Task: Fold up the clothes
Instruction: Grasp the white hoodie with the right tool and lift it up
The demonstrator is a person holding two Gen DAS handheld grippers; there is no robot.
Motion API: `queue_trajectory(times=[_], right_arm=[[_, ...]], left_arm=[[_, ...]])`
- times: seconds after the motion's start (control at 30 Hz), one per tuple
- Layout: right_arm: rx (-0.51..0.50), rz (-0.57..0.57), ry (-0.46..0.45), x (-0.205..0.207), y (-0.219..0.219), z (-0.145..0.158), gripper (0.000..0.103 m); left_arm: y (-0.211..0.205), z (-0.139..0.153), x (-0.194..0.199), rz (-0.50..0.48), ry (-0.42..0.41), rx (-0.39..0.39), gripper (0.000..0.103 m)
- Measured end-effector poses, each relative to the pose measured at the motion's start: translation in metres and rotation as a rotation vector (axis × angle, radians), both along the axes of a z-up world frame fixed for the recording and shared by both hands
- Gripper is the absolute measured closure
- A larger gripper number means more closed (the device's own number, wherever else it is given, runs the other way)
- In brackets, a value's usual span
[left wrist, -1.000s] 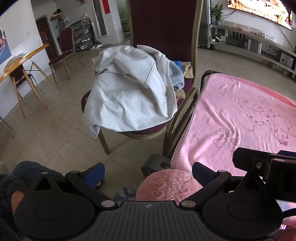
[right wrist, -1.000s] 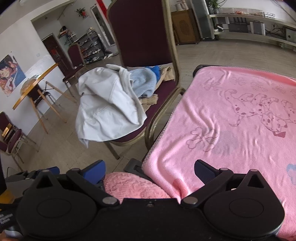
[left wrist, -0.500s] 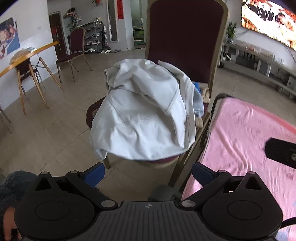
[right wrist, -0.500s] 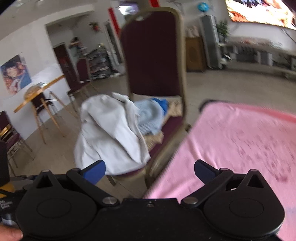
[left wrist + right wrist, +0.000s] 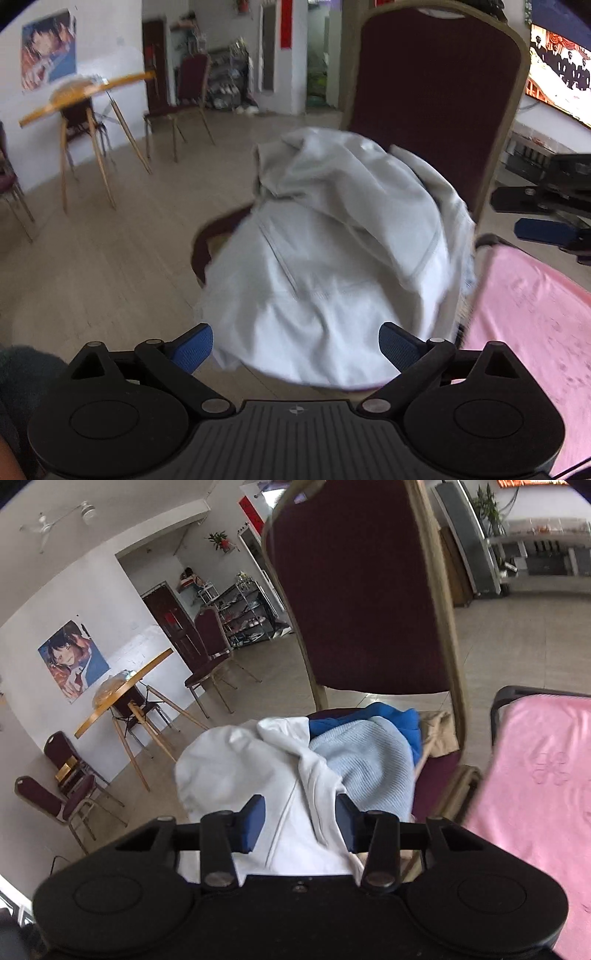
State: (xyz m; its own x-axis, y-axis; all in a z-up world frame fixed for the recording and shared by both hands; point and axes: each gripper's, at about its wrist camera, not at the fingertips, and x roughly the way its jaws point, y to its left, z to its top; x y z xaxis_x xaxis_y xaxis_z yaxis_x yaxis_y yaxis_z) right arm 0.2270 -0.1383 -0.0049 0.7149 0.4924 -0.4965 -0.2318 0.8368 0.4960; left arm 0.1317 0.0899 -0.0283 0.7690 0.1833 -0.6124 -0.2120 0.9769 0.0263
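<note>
A pale grey-white jacket (image 5: 332, 258) lies heaped on the seat of a maroon chair (image 5: 436, 110). My left gripper (image 5: 295, 347) hovers just in front of the jacket's lower hem, open wide with nothing pinched. In the right wrist view the same jacket (image 5: 236, 771) rests against a light blue knit (image 5: 373, 764), a dark blue garment (image 5: 388, 716) and a beige one (image 5: 439, 734). My right gripper (image 5: 301, 823) is right over the jacket; its jaws are closing, with a raised fold of the jacket between them, and the pads do not visibly press on it. One of its fingers (image 5: 543, 228) shows at the right of the left wrist view.
A pink blanket (image 5: 546, 794) covers a surface right of the chair, touching its gold frame (image 5: 454, 686). Farther back stand a wooden table (image 5: 125, 690), more maroon chairs (image 5: 210, 653), a shelf rack and a screen (image 5: 557, 85). Tiled floor lies left of the chair.
Both grippers have swung left from the pink blanket to the chair and closed in on the jacket. The right jaws have narrowed from wide open around a jacket fold.
</note>
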Motion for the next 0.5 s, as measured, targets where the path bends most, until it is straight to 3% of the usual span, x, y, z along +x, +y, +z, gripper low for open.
queue_trajectory(times=[0.1,0.2,0.27,0.33,0.37,0.4,0.5], right_arm=[[-0.018,0.001,0.009,0.024,0.010,-0.012,0.045],[-0.021,-0.016,0.040,0.042,0.014,-0.026,0.043],[0.014,-0.023,0.066,0.052,0.015,-0.036,0.042],[0.074,-0.017,0.084,0.058,0.017,-0.042,0.054],[0.073,-0.008,0.087,0.060,0.022,-0.041,0.083],[0.038,0.003,0.084,0.060,0.032,-0.035,0.091],[-0.103,0.043,-0.065,0.041,0.060,0.002,0.095]], left_arm=[[0.004,-0.002,0.011,-0.003,-0.011,0.005,0.003],[0.013,-0.007,0.023,-0.034,0.045,-0.095,0.003],[0.016,-0.012,0.026,-0.021,0.060,-0.113,0.003],[0.019,-0.014,0.024,0.012,0.062,-0.095,0.003],[0.022,-0.015,0.023,0.027,0.067,-0.092,0.003],[0.024,-0.015,0.021,0.036,0.072,-0.094,0.003],[0.028,-0.009,0.011,0.051,0.078,-0.099,0.003]])
